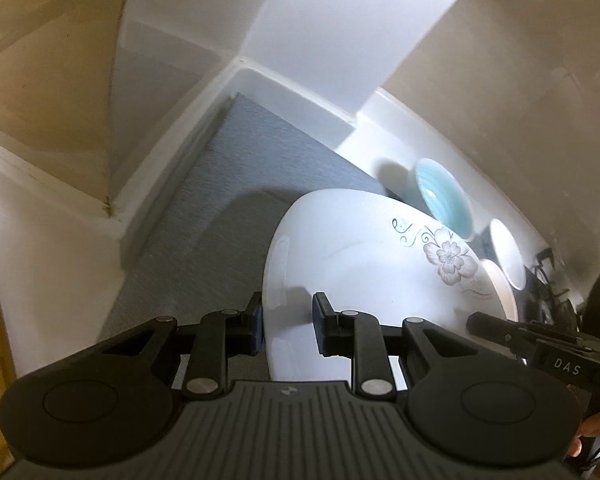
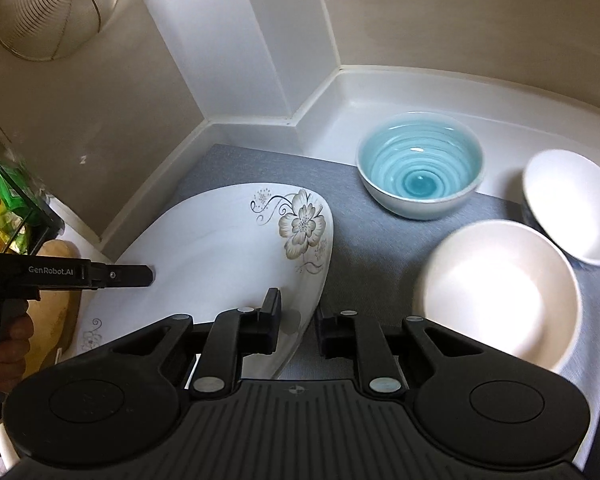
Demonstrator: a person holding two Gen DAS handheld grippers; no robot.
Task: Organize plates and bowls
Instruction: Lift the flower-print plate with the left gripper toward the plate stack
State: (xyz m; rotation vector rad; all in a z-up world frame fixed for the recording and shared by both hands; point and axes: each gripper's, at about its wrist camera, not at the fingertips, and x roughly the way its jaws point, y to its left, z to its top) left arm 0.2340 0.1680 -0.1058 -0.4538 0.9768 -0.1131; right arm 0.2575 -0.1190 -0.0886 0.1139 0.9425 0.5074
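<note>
While I hold both grippers on 1 item, I log this entry as follows.

Item: floral oval plate, white, grey flower print at its far end.
Location: over the grey mat on the white counter, tilted, apparently lifted clear of the mat.
Long axis: runs from my near left to the far right in the right wrist view.
Left gripper: clamped on the plate's left rim, 1 pad each side.
Right gripper: clamped on the plate's right rim.
Key relation: the 2 grips sit on opposite long edges, so I judge neither hand nearer; both must travel together.
Neighbours: blue ringed bowl, cream bowl, white bowl with dark outside, all right of the plate, near but apart.
</note>
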